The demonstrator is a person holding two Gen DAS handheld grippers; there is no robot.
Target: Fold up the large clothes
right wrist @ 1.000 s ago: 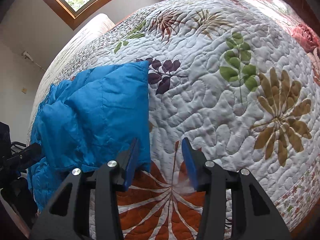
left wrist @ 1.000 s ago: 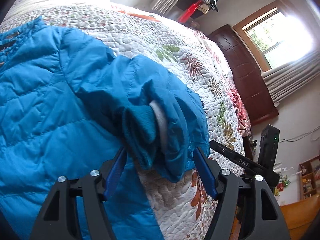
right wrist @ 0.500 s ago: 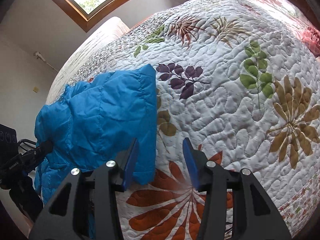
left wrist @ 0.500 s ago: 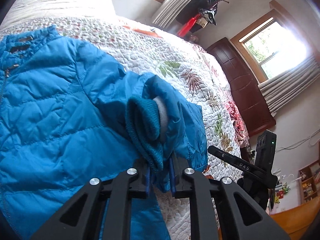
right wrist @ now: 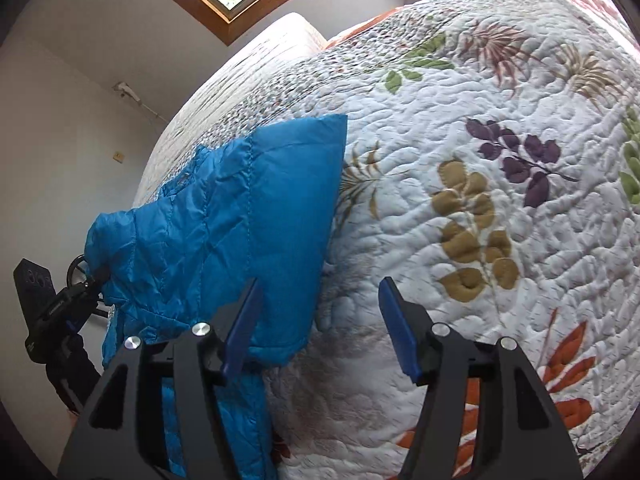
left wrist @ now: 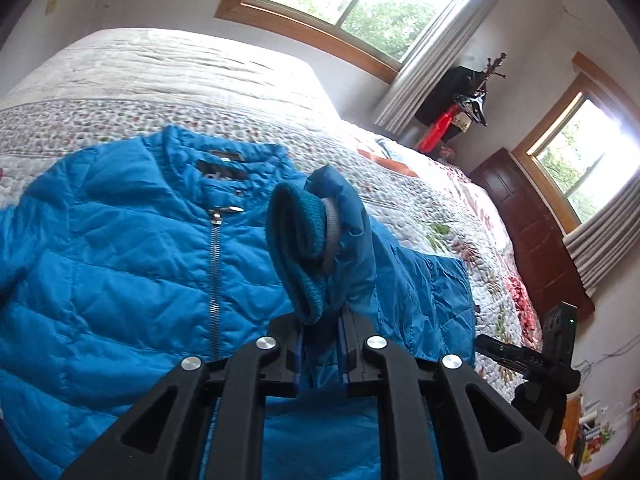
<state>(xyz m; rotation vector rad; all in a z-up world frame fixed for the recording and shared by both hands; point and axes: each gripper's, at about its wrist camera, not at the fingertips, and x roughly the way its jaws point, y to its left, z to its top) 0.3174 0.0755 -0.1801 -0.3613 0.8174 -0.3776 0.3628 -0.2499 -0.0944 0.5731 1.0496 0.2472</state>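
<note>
I find the fold barely begun: my left gripper (left wrist: 320,344) is clamped on the sleeve cuff (left wrist: 298,248) of the blue jacket (left wrist: 120,264), which lies front-up and zipped on the quilted bed (right wrist: 480,240), while my right gripper (right wrist: 320,324) hangs wide, holding nothing, beside the hem.

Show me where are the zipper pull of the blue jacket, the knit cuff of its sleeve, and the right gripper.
zipper pull (left wrist: 216,216), left wrist view, on the metal tab below the collar.
knit cuff (left wrist: 298,240), left wrist view, on the ribbed teal band.
right gripper (right wrist: 320,320), right wrist view, midway between its open fingertips.
</note>
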